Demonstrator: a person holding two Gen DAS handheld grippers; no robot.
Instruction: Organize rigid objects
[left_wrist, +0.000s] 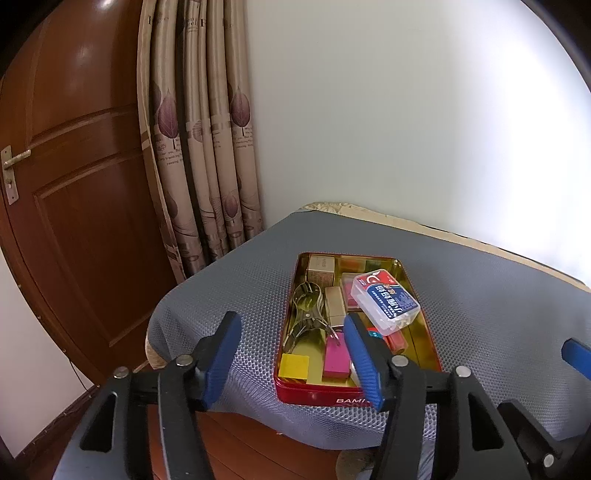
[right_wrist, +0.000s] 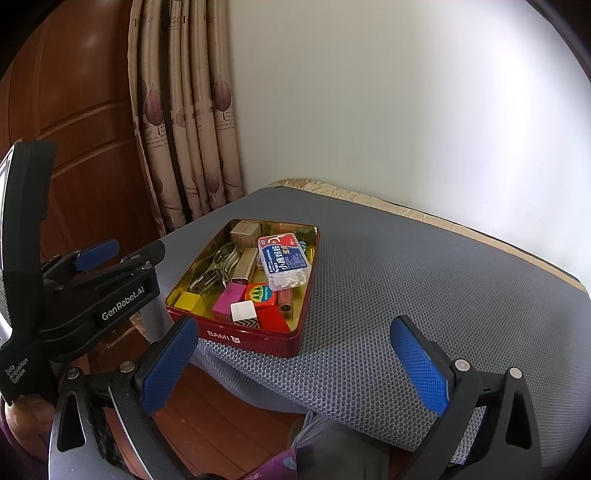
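Bare grey mesh cushion (right_wrist: 388, 266) spreads right of the red rectangular "BAMI" tin (right_wrist: 255, 338) at its left edge. Left gripper (left_wrist: 291, 354) and right gripper (right_wrist: 295, 365) gape wide, holding nothing.

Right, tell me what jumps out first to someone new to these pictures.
The red tin near the corner of the grey mesh mat catches the eye first, its gold inside packed with bright blocks. A clear floss-pick box with a blue label lies on top toward the far end. In front, the right claw and left claw stand open, holding nothing.
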